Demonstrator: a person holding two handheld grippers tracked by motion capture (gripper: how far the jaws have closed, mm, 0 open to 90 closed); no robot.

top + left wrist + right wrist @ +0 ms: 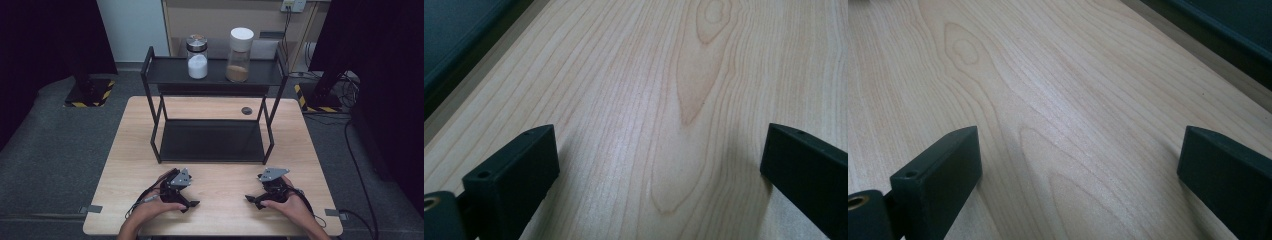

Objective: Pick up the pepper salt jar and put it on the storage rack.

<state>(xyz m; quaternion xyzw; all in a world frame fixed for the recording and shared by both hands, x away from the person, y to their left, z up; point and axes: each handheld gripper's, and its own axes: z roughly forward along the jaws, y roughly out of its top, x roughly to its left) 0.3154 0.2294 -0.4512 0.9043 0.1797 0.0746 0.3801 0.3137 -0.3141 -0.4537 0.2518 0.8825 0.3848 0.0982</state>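
Both grippers rest on the light wooden table [215, 180], near its front edge, each held in one of the person's hands. The left gripper [190, 204] lies at the left of the high view and the right gripper [251, 199] at the right, well apart, with their tips turned toward each other.

Left gripper: in the left gripper view its two black jaws stand wide apart over bare wood grain, with nothing between them. Right gripper: in the right gripper view the jaws likewise stand wide apart over bare wood, holding nothing.

Behind the grippers, at the middle of the table, stands a black metal two-tier shelf rack [150, 75]. Its dark lower tray [1228, 25] shows as an edge in the upper right corner of the right gripper view.

Two containers stand on the top tier, near each other but apart:
- a clear glass jar with a metal-clasp lid [197, 56], about half full of white powder, on the left;
- a taller clear jar with a white round lid [239, 54], holding a low layer of brown granules, on the right.

No label, brand or writing can be read on either jar, on the rack or on the grippers. A small dark round cable port [246, 110] sits in the tabletop behind the rack.
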